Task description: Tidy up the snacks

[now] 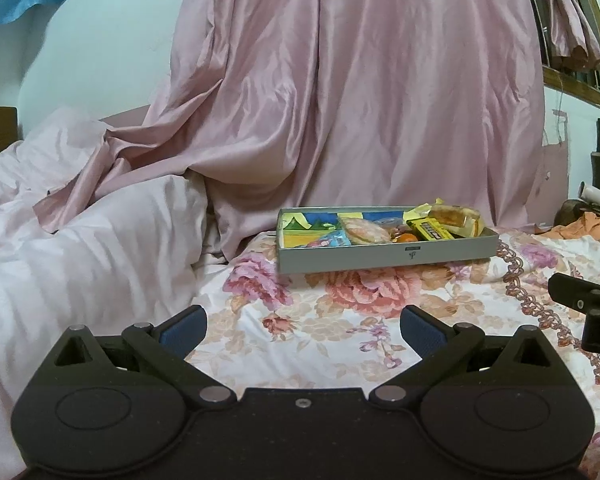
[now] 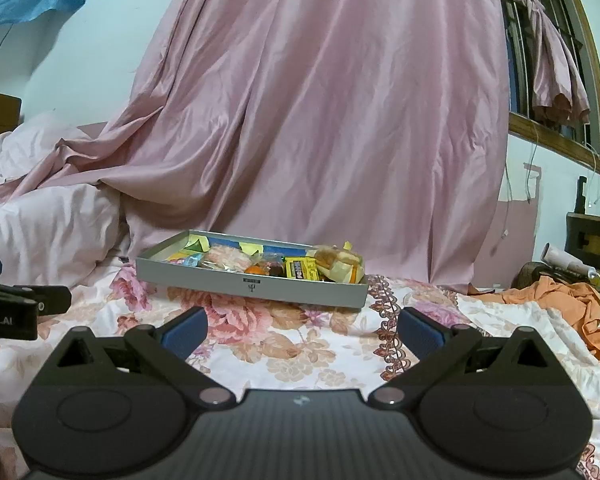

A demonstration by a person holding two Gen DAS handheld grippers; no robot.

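A shallow grey tray [image 1: 380, 258] sits on the floral bedspread [image 1: 340, 340], also seen in the right wrist view [image 2: 220, 280]. It holds several snacks: a yellow box [image 1: 430, 232] [image 2: 302, 269], a wrapped round biscuit pack [image 1: 366, 230] [image 2: 226, 260], a wrapped bun [image 1: 454, 216] [image 2: 338, 262] and an orange sweet [image 1: 406, 237] [image 2: 255, 269]. My left gripper [image 1: 303, 328] is open and empty, well short of the tray. My right gripper [image 2: 302, 330] is open and empty, also short of the tray. Each gripper shows at the other view's edge.
A pink curtain [image 1: 360, 92] hangs down behind the tray. A white duvet [image 1: 80, 248] is heaped on the left. Orange cloth [image 2: 572, 300] lies at the right, with dark furniture [image 2: 596, 240] and a window frame [image 2: 560, 136] beyond.
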